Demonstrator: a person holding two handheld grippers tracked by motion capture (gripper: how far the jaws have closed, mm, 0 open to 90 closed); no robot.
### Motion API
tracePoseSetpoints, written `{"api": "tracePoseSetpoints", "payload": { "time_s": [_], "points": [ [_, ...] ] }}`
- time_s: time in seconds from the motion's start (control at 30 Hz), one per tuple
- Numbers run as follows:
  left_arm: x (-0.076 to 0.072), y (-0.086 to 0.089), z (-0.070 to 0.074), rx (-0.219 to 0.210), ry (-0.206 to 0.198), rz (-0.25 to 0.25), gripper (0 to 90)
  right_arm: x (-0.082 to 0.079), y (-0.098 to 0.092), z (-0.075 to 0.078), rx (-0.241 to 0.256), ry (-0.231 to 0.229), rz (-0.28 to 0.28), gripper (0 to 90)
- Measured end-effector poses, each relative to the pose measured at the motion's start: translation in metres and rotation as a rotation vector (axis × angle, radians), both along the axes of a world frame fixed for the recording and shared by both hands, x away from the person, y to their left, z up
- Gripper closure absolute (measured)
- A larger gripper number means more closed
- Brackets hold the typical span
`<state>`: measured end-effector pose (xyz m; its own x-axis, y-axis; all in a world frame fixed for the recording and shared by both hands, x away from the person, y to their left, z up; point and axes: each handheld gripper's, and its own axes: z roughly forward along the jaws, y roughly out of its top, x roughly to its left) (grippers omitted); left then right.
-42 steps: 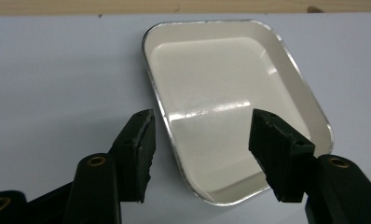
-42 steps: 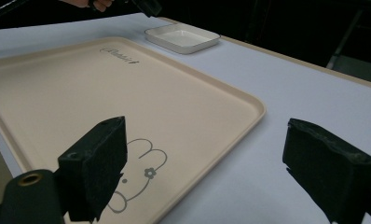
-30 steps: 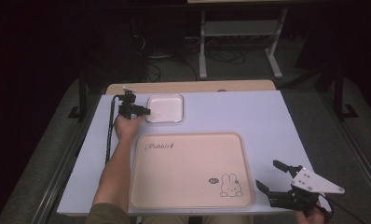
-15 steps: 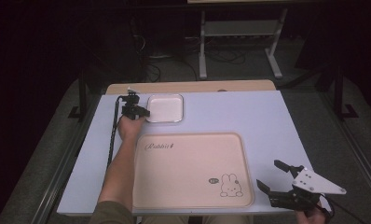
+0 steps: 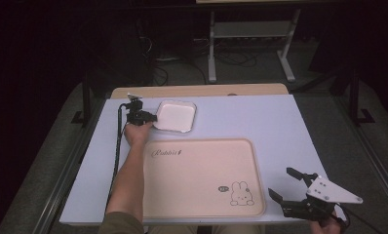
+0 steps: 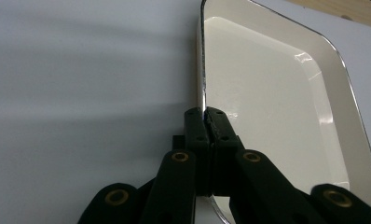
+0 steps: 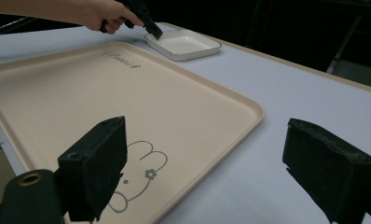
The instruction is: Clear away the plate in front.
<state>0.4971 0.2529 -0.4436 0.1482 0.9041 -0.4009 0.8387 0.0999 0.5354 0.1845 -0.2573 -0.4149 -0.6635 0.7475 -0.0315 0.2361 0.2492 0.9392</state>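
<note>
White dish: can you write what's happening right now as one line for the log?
left gripper: shut on white dish rim | right gripper: open, beside pink tray | dish: on table, not on tray

A lab: bare table [image 5: 280,122], cables [image 5: 163,73], metal stand [image 5: 250,34].

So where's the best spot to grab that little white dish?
By its thin raised rim, on the side facing the left gripper. The white dish lies flat on the table, so only the upturned edge gives the fingers something to pinch, one inside and one outside. The left gripper is shut on that rim, which looks like a sound hold.
</note>
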Motion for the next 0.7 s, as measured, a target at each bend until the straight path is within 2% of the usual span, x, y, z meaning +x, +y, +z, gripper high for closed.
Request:
{"api": "tracePoseSetpoints", "payload": {
  "time_s": [0.07,0.2,0.47,0.57,0.7],
  "points": [
    [-0.001,0.001,0.001,-0.006,-0.002,0.005,88.9,0.000,0.000,0.000,0.000,-0.001,0.001,12.9],
    [-0.006,0.006,0.007,-0.058,-0.023,0.029,88.9,0.000,0.000,0.000,0.007,-0.001,0.003,12.9],
    [-0.017,0.012,0.023,-0.090,-0.064,0.047,88.9,0.000,0.000,0.000,0.009,-0.001,0.014,12.9],
    [-0.026,0.016,0.035,-0.097,-0.088,0.057,88.9,0.000,0.002,0.000,0.005,-0.003,0.020,12.9],
    [-0.033,0.020,0.042,-0.107,-0.107,0.061,88.9,-0.001,0.003,0.001,0.004,-0.003,0.017,12.9]
  ]
}}
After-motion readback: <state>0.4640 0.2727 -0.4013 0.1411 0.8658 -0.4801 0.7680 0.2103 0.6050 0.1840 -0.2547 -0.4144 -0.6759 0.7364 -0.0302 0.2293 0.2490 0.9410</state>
